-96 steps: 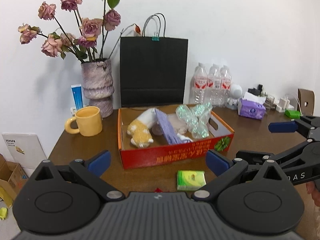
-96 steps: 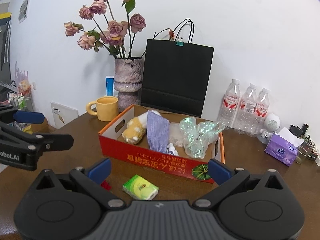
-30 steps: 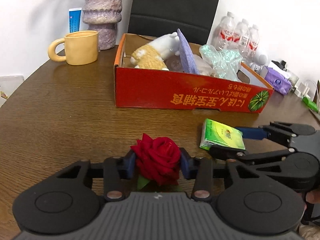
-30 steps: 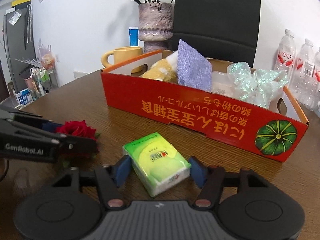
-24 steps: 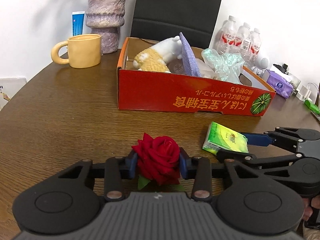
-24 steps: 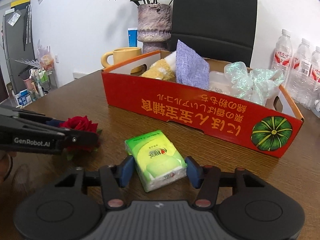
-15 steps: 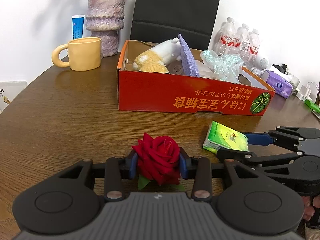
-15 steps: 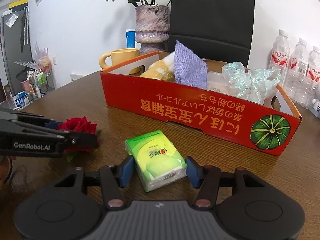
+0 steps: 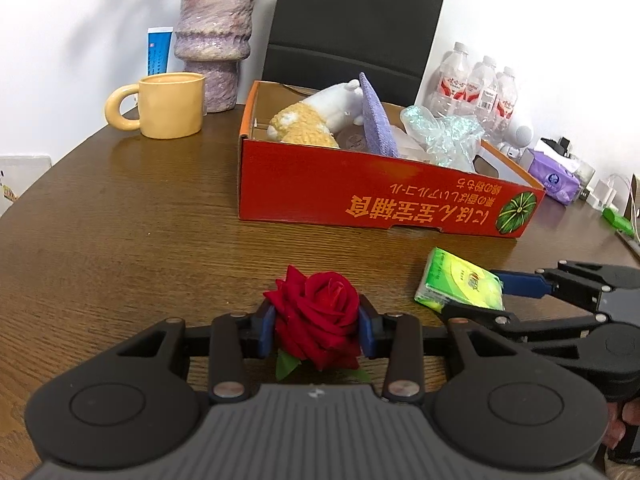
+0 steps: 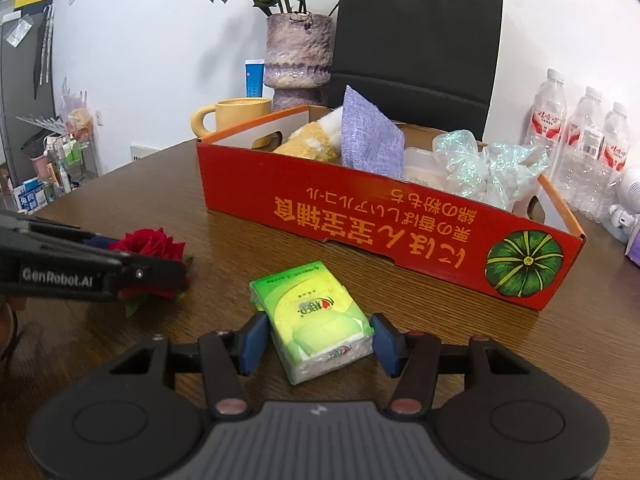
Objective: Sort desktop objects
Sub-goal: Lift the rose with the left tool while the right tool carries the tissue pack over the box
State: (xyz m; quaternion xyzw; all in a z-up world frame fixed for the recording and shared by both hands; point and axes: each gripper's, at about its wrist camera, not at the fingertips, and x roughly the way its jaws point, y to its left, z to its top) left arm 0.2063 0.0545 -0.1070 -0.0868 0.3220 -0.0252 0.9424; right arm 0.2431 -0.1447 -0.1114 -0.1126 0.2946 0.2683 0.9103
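Note:
My left gripper is shut on a red rose, low over the brown table; the rose also shows in the right wrist view. My right gripper is shut on a green tissue pack, which also shows in the left wrist view, to the right of the rose. A red cardboard box stands behind both, holding a plush toy, a purple cloth and crinkled film. The box also shows in the right wrist view.
A yellow mug and a purple vase stand left of the box, a black paper bag behind it. Water bottles, a purple tissue pack and small gadgets sit at the right.
Both grippers came down from above the table and closed, the left on the rose, the right on the tissue pack. Over the last second both rose slightly with their objects.

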